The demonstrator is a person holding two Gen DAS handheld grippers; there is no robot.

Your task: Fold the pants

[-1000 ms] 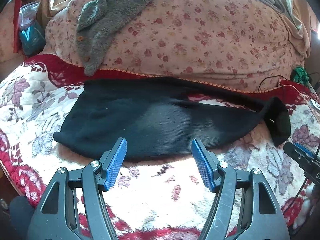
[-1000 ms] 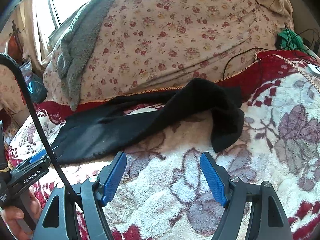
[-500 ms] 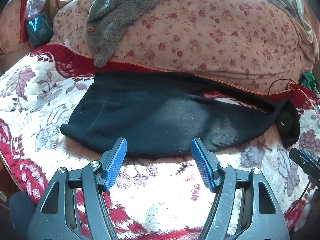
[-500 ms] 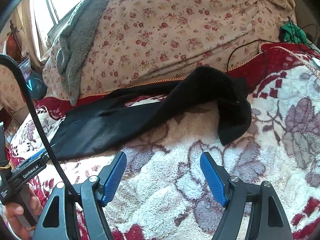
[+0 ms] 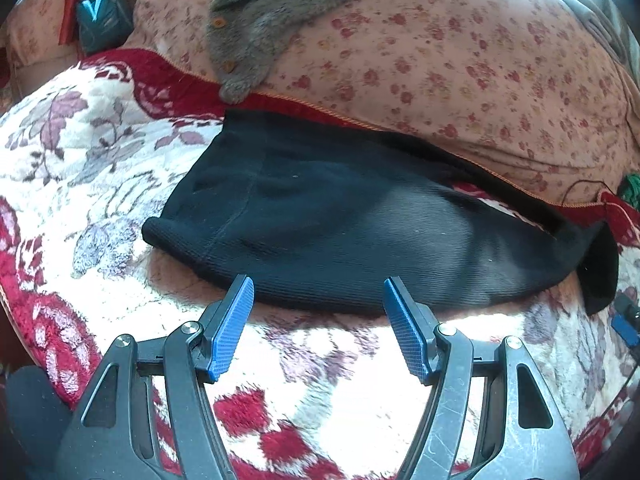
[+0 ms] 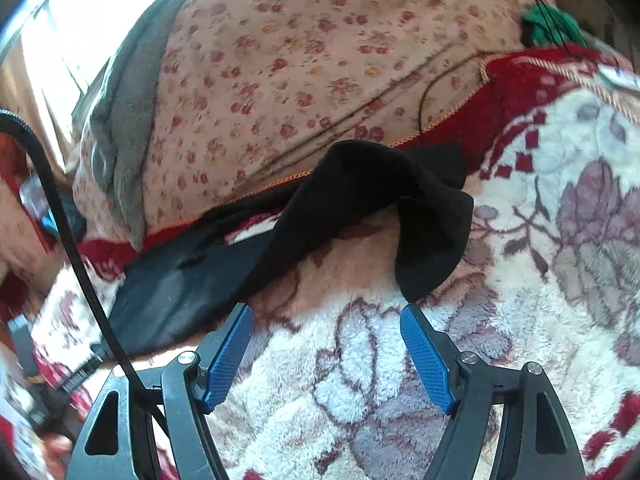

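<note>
Black pants (image 5: 340, 224) lie lengthwise on a fleece flower-patterned blanket (image 5: 80, 184), waist end at the left, legs running right. My left gripper (image 5: 318, 296) is open and empty, its blue fingertips just at the pants' near edge. In the right wrist view the leg end of the pants (image 6: 416, 216) is bunched and folded over itself on the blanket (image 6: 560, 280). My right gripper (image 6: 326, 320) is open and empty, just in front of that leg end, its left fingertip close to the pants' edge.
A big floral-print quilt roll (image 5: 440, 60) lies right behind the pants, with a grey fuzzy cardigan (image 5: 272, 24) draped on it. A black cable (image 6: 432, 96) and a green item (image 6: 548, 24) lie at the far right. My left gripper shows blurred at the left edge of the right wrist view (image 6: 48, 376).
Both grippers have moved closer to the pants. The left view has shifted so the waist end sits more central. The right gripper has closed in on the bunched leg end.
</note>
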